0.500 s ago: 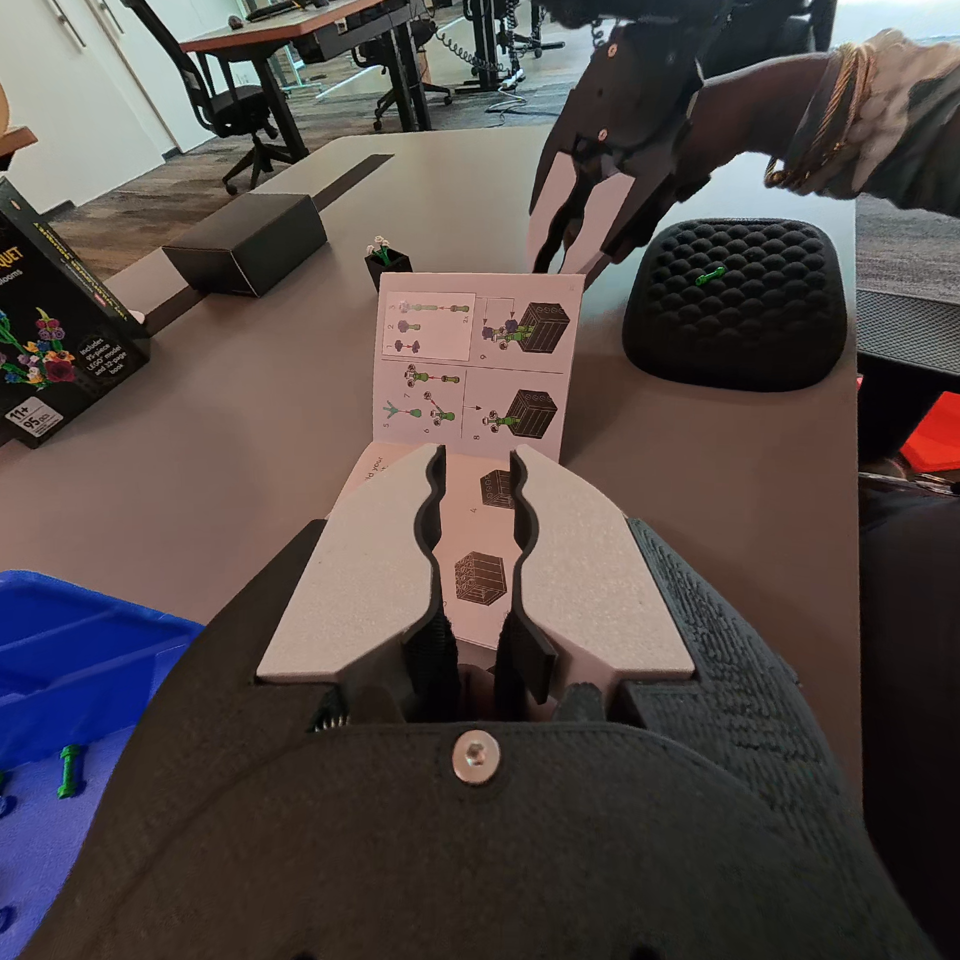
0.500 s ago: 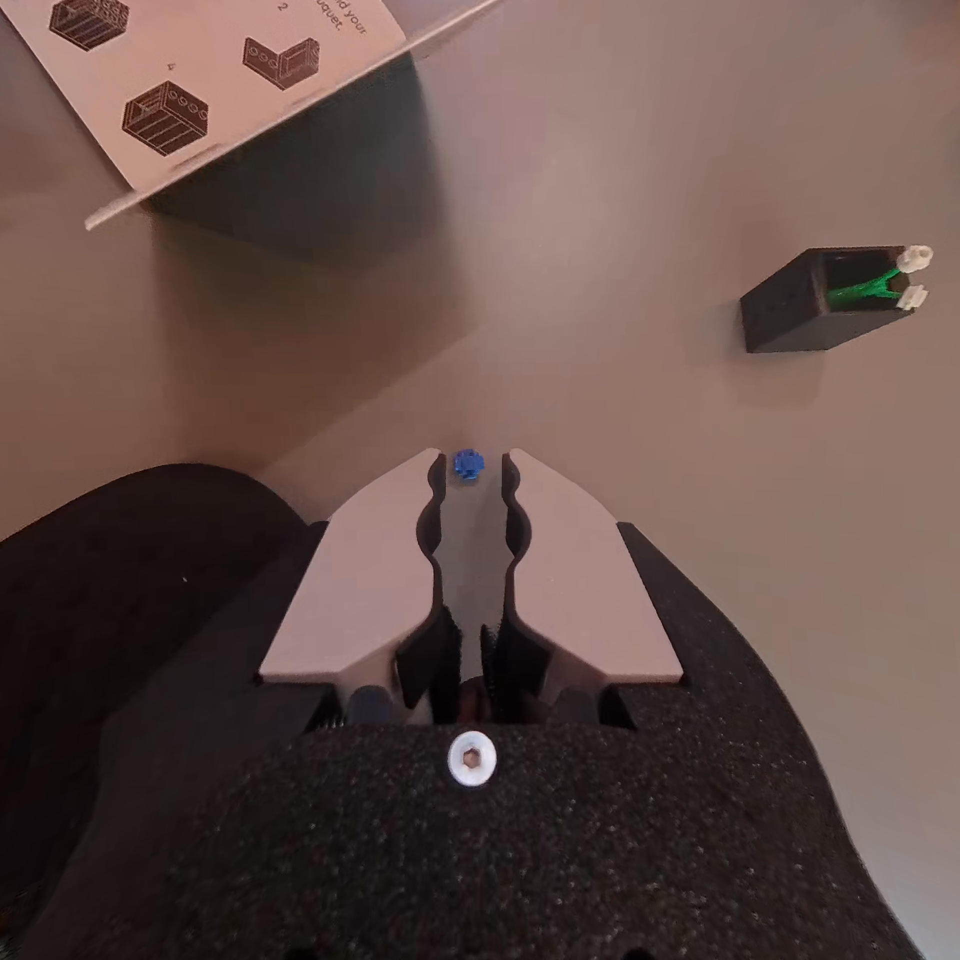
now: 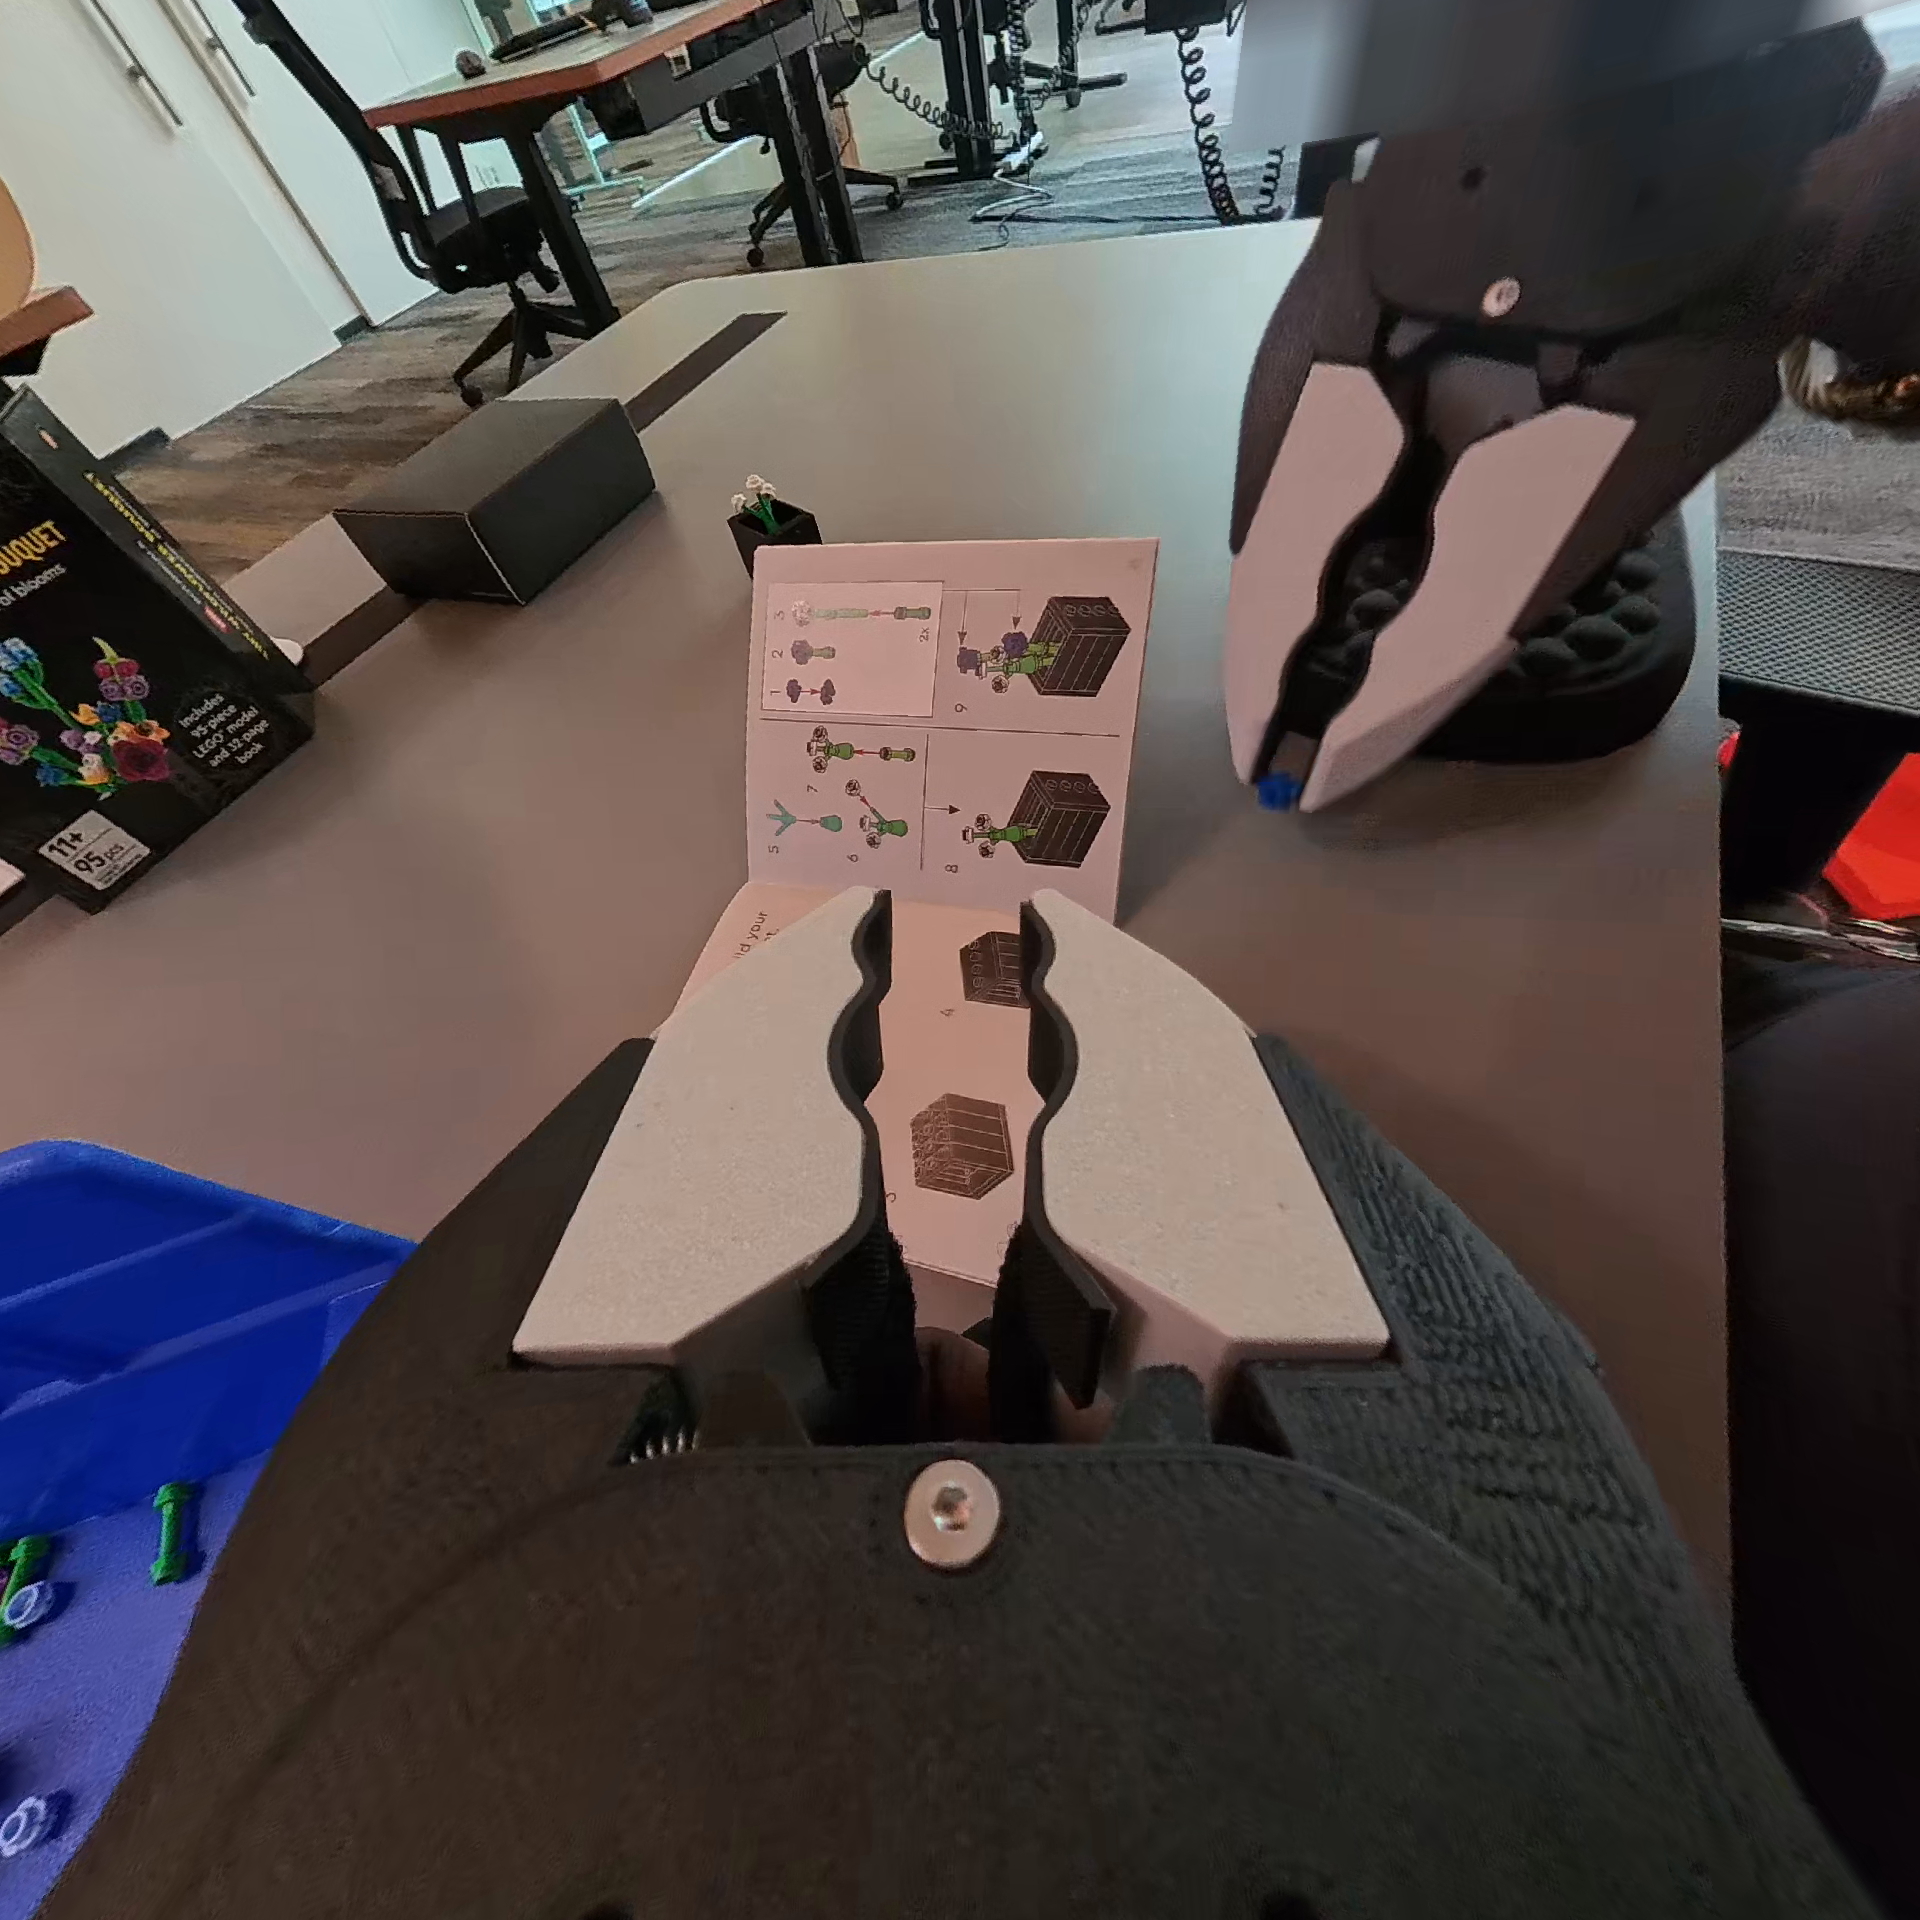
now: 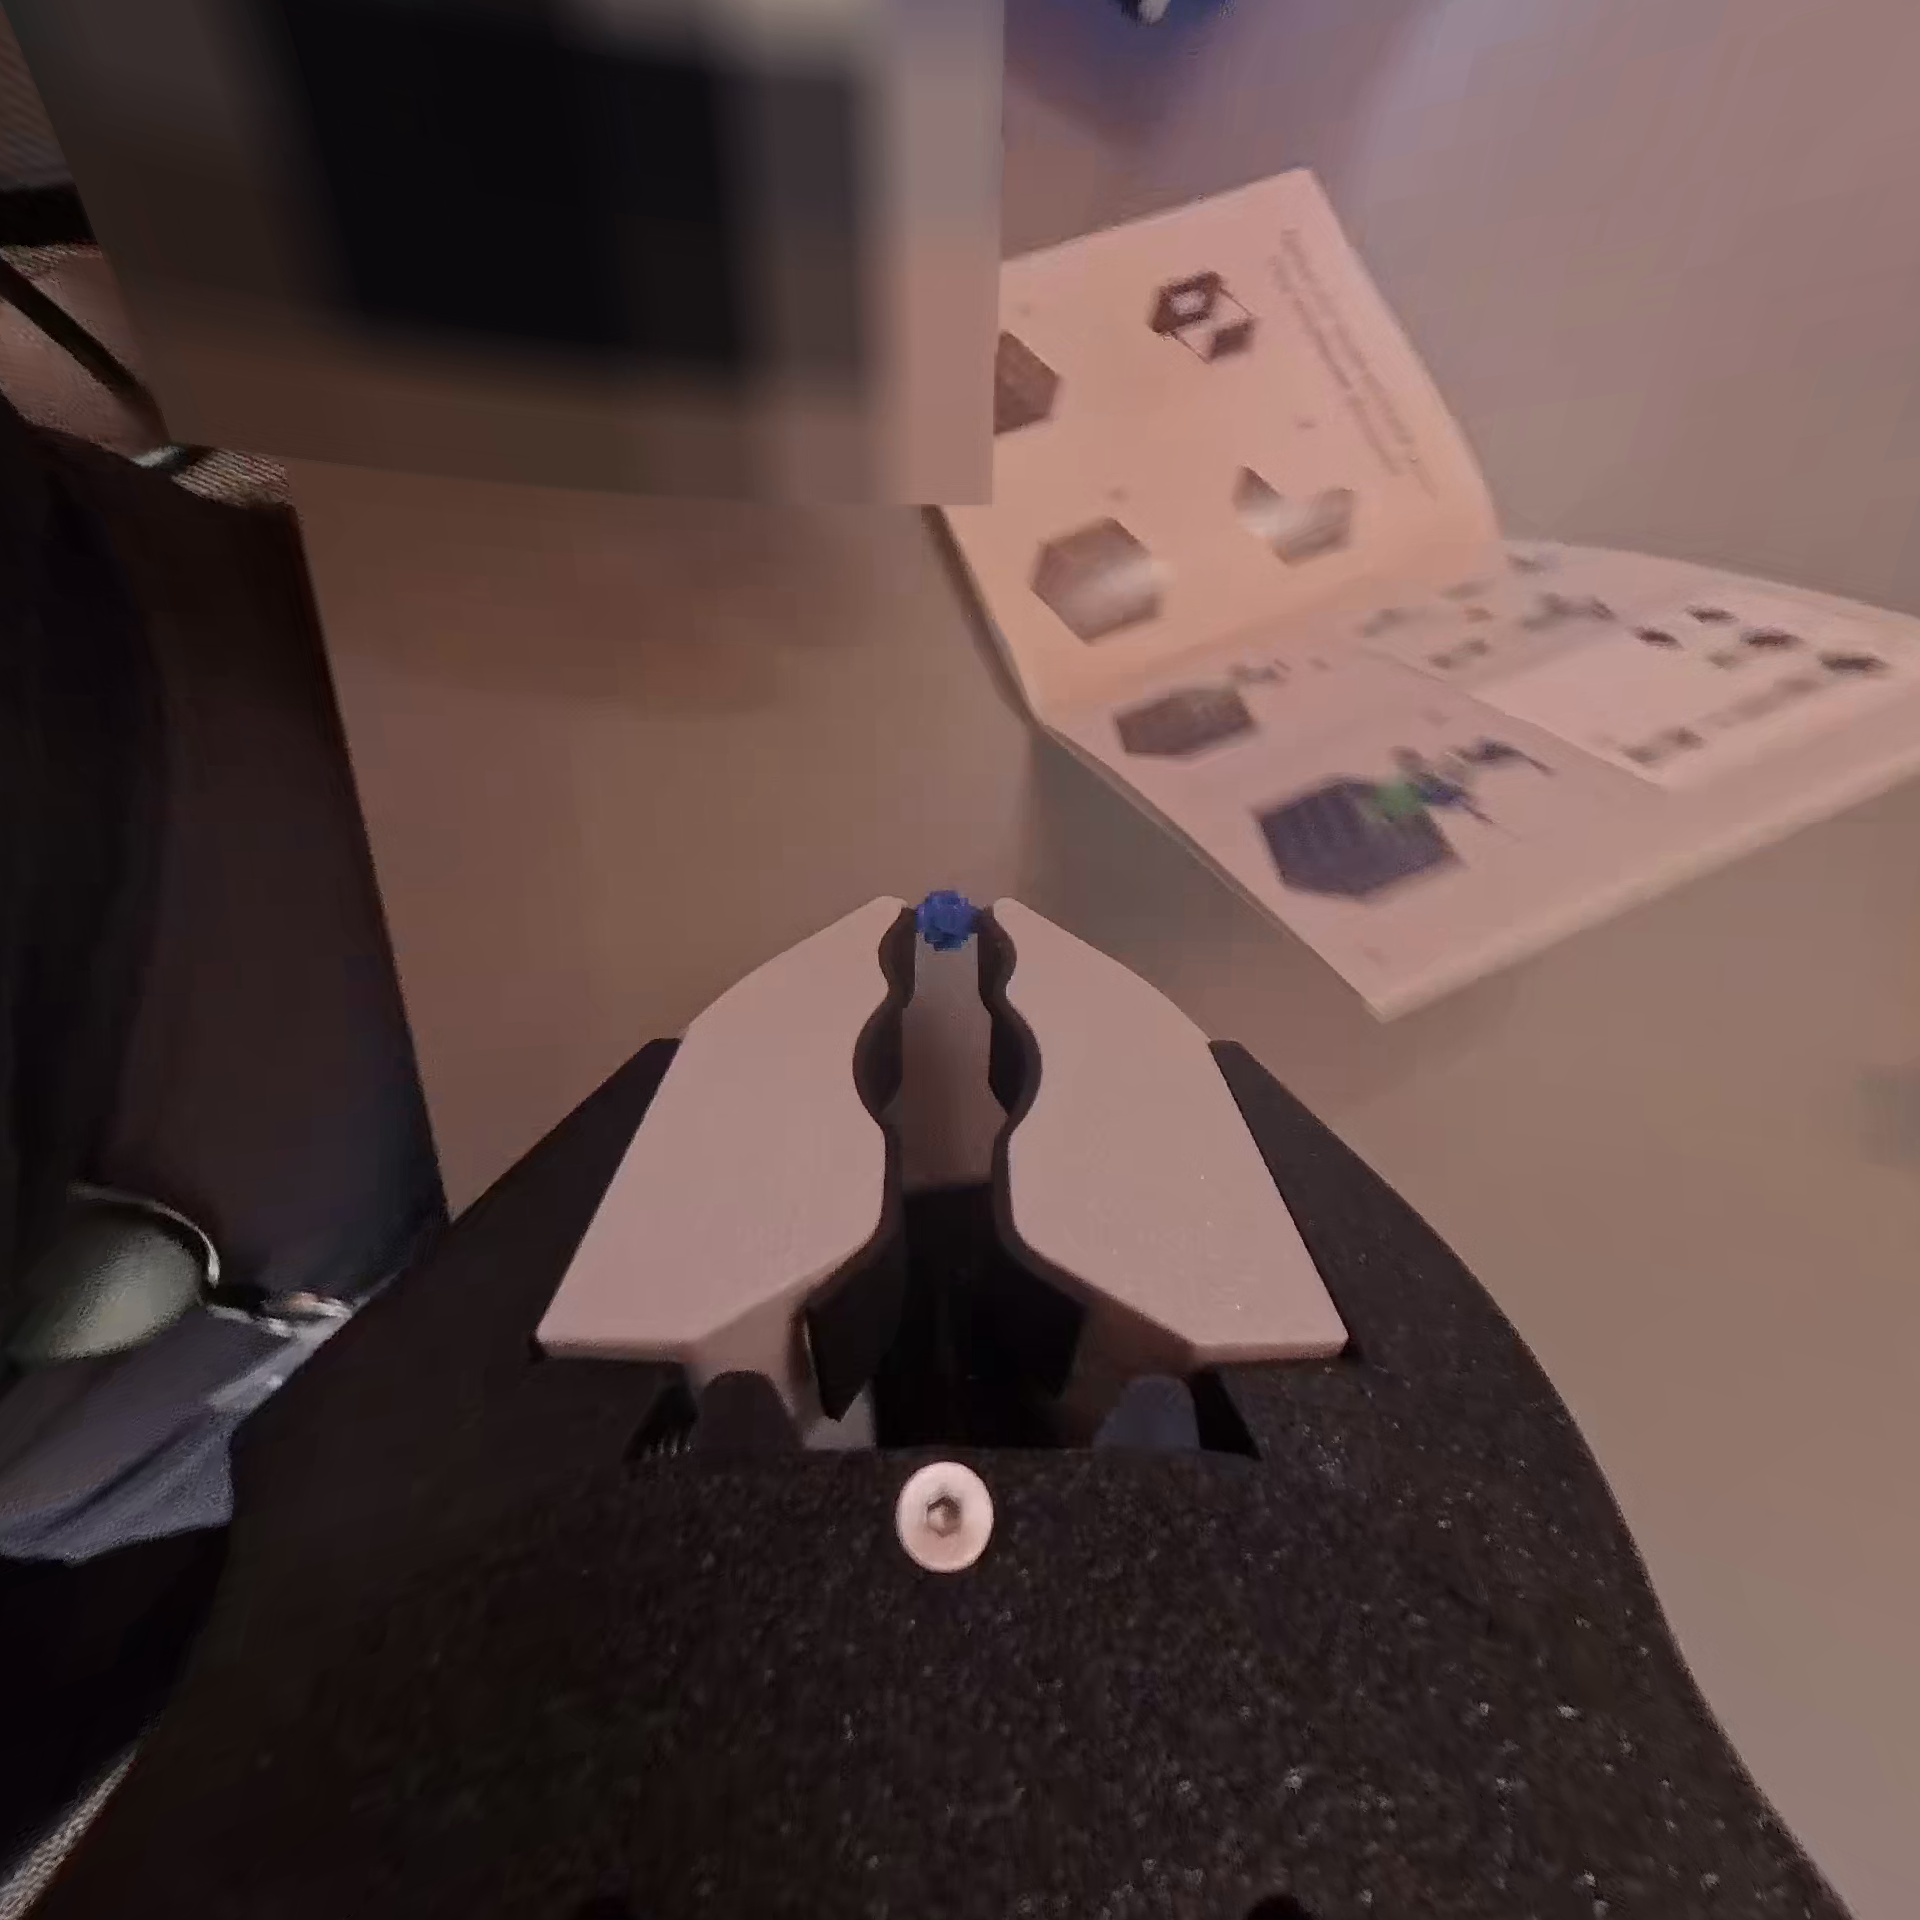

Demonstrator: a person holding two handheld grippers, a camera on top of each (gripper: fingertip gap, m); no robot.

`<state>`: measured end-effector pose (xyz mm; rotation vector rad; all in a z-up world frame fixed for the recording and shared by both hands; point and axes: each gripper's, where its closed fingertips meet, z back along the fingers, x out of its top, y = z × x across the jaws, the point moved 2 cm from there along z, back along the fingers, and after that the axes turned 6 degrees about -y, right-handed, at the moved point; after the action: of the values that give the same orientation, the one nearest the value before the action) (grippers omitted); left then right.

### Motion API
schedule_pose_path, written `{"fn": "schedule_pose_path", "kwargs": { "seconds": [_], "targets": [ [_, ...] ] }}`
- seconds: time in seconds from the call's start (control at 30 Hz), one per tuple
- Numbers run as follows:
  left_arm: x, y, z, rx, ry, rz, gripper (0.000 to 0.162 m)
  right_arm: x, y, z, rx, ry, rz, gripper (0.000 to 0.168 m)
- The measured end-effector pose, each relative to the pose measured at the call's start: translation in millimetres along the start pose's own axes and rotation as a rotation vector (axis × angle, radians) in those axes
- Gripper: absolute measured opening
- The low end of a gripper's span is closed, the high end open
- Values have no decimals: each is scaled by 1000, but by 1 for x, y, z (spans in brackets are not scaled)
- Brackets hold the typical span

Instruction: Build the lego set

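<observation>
My right gripper (image 4: 945, 914) is shut on a small blue flower piece (image 4: 943, 921), pinched at the very fingertips. In the left wrist view this gripper (image 3: 1283, 790) hangs tip-down just above the grey table, right of the open instruction booklet (image 3: 945, 717), with the blue piece (image 3: 1276, 792) at its tips. My left gripper (image 3: 956, 914) is open and empty, low over the near page of the booklet. A small black pot with white flowers on green stems (image 3: 774, 520) stands behind the booklet. The booklet also shows, blurred, in the right wrist view (image 4: 1351, 644).
A blue tray (image 3: 156, 1299) with green stems (image 3: 171, 1532) and small flower pieces lies at the near left. The black set box (image 3: 104, 675) stands at the left, a black box (image 3: 509, 499) farther back. A black honeycomb pad (image 3: 1600, 644) lies behind the right gripper. The table edge runs along the right. My hands' fingertips stand some 11 cm from each other.
My right gripper has shut on the blue piece and moved it from behind the booklet to its right side, nearer me. The left gripper has hardly moved.
</observation>
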<state>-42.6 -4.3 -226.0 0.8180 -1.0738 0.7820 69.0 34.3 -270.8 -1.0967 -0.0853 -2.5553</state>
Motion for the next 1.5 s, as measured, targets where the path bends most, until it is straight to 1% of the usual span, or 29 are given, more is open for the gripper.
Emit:
{"fn": "schedule_pose_path", "kwargs": {
  "seconds": [0.13, 0.3, 0.37, 0.47, 0.6, 0.67, 0.8, 0.87, 1.0, 1.07, 1.13, 1.23, 1.3, 1.4, 1.5],
  "targets": [
    [1, -3, 2, -2, 8, -21, 23, 21, 27, -26, 65, -30, -4, 11],
    [-1, -3, 5, 3, 11, -21, 23, 16, 28, -41, 63, 32, 3, 11],
    [-2, -3, 6, 3, 17, -23, 23, 15, 30, -41, 82, 26, -15, 12],
    [-3, -2, 6, 5, 22, -20, 24, 18, 29, -36, 89, -12, -43, 21],
    [-2, -4, 4, -11, 20, -14, 23, 16, 17, -17, 66, -69, -95, 27],
    [-2, -14, 3, -81, 33, -20, 23, 12, 11, -4, 56, -97, -123, 29],
    [-14, -54, -1, -319, 151, -45, 23, -3, 9, 23, 60, -98, -136, 29],
    [-22, -67, -5, -377, 210, -97, 23, -15, 8, 35, 51, -63, -131, 28],
    [-36, -79, -11, -461, 290, -245, 23, -33, 5, 52, 20, -16, -127, 27],
    [-38, -82, -14, -515, 278, -327, 22, -36, 5, 58, 16, -13, -126, 27],
    [-38, -86, -17, -608, 256, -396, 22, -38, 6, 61, 14, -13, -117, 27],
    [-38, -84, -23, -709, 240, -451, 22, -39, 7, 64, 8, -22, -105, 27],
    [-40, -80, -28, -762, 251, -456, 21, -39, 8, 65, 8, -31, -99, 27],
    [-41, -81, -32, -862, 227, -424, 18, -40, 8, 66, 4, -27, -89, 27],
    [-39, -85, -34, -913, 193, -379, 15, -41, 7, 68, -2, -36, -93, 27]
  ]
}}
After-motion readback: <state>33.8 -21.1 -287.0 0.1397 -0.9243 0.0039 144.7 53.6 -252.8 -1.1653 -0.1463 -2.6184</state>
